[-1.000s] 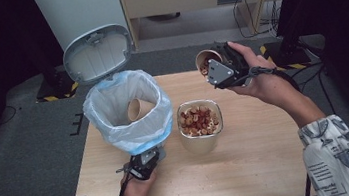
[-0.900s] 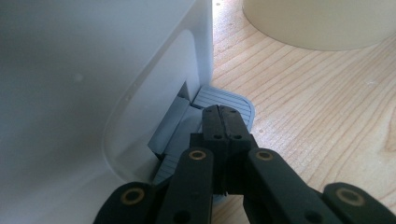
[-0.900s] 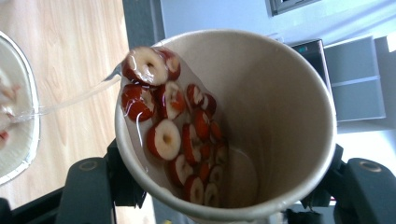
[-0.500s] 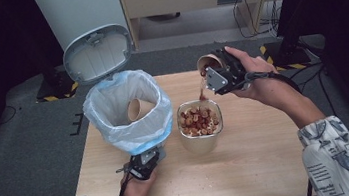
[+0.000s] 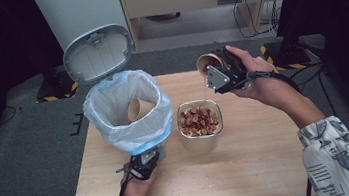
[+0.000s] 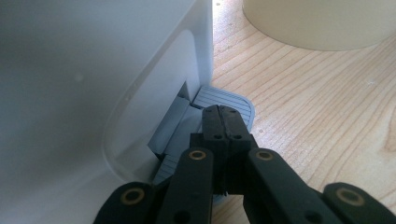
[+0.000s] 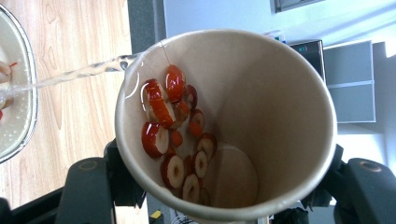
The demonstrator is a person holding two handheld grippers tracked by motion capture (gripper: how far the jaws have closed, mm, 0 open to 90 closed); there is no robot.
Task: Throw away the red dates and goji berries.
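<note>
My right gripper (image 5: 218,72) is shut on a paper cup (image 5: 206,63), held tilted above the table's far side. A thin stream of liquid (image 5: 205,92) runs from the cup's lip into a bowl (image 5: 202,142) full of red date slices (image 5: 198,119). In the right gripper view, wet date slices (image 7: 173,140) cling to the inside of the cup (image 7: 261,107) and the stream (image 7: 79,72) leaves to the left. My left gripper (image 5: 142,162) is shut, its tips (image 6: 224,116) resting on the grey pedal (image 6: 229,100) of the white bin (image 6: 84,84).
The bin (image 5: 129,114) is lined with a blue-white bag, its lid (image 5: 98,53) stands open, and a second paper cup (image 5: 138,108) lies inside. The bowl sits right beside the bin. Bare wood (image 5: 271,166) lies to the right and front.
The right hand has tipped the cup further over the bowl, and the stream of liquid now falls from it. The left gripper has stayed on the pedal.
</note>
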